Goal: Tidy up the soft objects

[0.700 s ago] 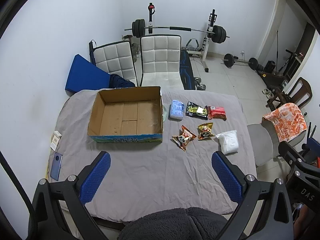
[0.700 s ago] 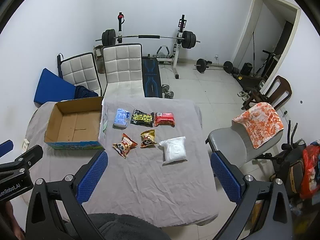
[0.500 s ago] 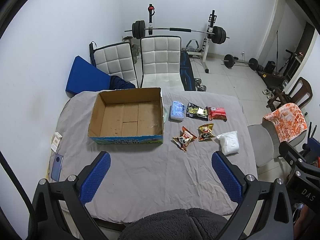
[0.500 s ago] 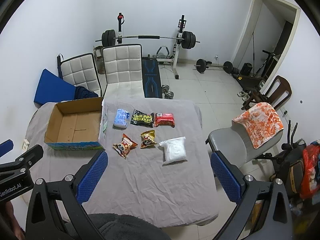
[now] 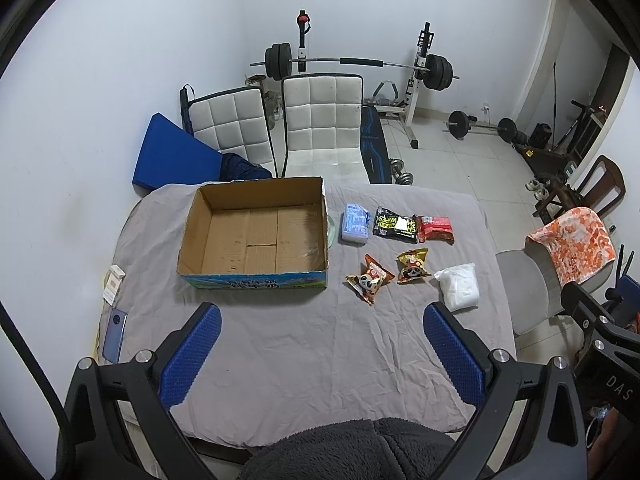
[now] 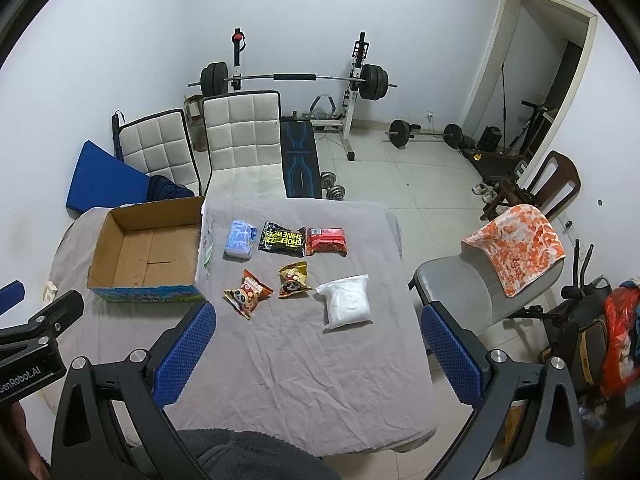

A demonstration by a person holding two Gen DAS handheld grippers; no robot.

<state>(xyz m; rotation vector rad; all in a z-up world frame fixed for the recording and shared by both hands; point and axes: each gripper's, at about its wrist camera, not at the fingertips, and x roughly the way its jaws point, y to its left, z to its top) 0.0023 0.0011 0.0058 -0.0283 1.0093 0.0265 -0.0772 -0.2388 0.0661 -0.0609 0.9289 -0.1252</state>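
An empty cardboard box point(image 5: 256, 236) point(image 6: 148, 252) stands on the left of a grey-clothed table point(image 5: 320, 344). To its right lie soft packs: a light blue pack point(image 5: 355, 224) point(image 6: 239, 239), a black wipes pack point(image 5: 394, 222) point(image 6: 282, 239), a red pack point(image 5: 435, 229) point(image 6: 326, 241), two panda snack bags point(image 5: 370, 279) point(image 5: 413, 266) point(image 6: 248, 293) point(image 6: 294, 279) and a white bag point(image 5: 459, 286) point(image 6: 347, 301). My left gripper point(image 5: 320, 350) is open and empty above the table's near side. My right gripper point(image 6: 318, 348) is open and empty, nearer than the packs.
A phone point(image 5: 114, 334) and a small white box point(image 5: 112, 283) lie at the table's left edge. Two white chairs point(image 5: 320, 120) stand behind the table. A grey chair with an orange towel point(image 6: 516, 248) is to the right. Gym weights stand at the back.
Both views have shifted very slightly; the box and packs have not moved. Both grippers stay open.
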